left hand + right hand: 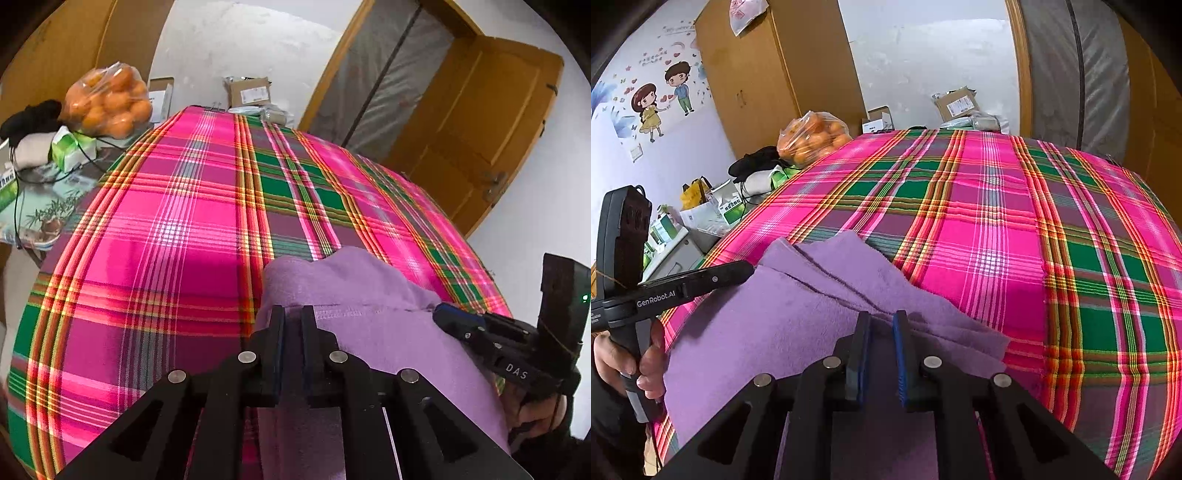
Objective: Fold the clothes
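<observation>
A folded purple cloth [369, 295] lies in several layers on a pink and green plaid cover [166, 240], near its front edge. My left gripper [293, 314] sits low over the cloth's left edge, its jaws a narrow gap apart with nothing seen between them. The right gripper shows at the right of the left wrist view [443, 314], at the cloth's right edge. In the right wrist view the cloth [798, 317] fills the near left, my right gripper [882, 321] rests over its folded layers with a narrow empty gap, and the left gripper [746, 271] reaches in at the cloth's left corner.
A bag of oranges [107, 99], a black garment [29, 118], green cartons [70, 147] and cables crowd a side table at the left. Cardboard boxes [249, 92] stand behind the far edge. A wooden door [480, 125] stands at the right, a wardrobe [768, 66] at the back left.
</observation>
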Demonstrator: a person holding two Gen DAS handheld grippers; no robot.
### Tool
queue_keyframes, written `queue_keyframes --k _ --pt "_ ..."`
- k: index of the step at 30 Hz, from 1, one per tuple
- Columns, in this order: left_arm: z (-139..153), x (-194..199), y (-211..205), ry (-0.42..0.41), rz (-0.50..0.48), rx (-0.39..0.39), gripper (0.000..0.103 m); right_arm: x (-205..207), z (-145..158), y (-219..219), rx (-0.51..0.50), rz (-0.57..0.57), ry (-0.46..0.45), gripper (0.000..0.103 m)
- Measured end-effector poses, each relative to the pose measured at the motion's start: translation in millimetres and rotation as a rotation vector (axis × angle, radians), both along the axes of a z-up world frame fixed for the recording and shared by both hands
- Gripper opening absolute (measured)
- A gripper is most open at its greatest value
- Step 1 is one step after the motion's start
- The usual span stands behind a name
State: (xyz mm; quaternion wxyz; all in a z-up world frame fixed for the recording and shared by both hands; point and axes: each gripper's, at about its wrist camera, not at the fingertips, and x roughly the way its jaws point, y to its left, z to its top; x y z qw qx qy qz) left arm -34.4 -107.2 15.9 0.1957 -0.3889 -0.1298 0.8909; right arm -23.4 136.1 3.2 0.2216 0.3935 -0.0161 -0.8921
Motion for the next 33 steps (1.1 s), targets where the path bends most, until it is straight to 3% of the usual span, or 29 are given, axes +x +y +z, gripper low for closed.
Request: queue_keyframes --k 3,11,17,24,33 --pt "3.8 6.9 -3.0 0.013 0.012 -0.007 0.01 2.9 4.1 10.4 -0.06 -0.008 -0.016 0.011" --pt "11.7 52.5 -17.3 0.066 0.039 0.017 0.01 39.0 17.7 40.3 -0.097 -0.037 0.014 0.011" --pt "1.7 53.3 -18.2 0.026 0.037 0.037 0.01 25.7 4.8 50.3 -0.117 -0.066 -0.038 0.011" --pt "5.7 78.9 -23.1 0.048 0.038 0.051 0.01 38.1 22.0 66.3 -0.147 -0.089 0.01 0.012" --pt "-5.3 86.9 -26.6 0.027 0.043 0.059 0.01 25.5 0.8 66.5 -0.155 -0.09 -0.072 0.013"
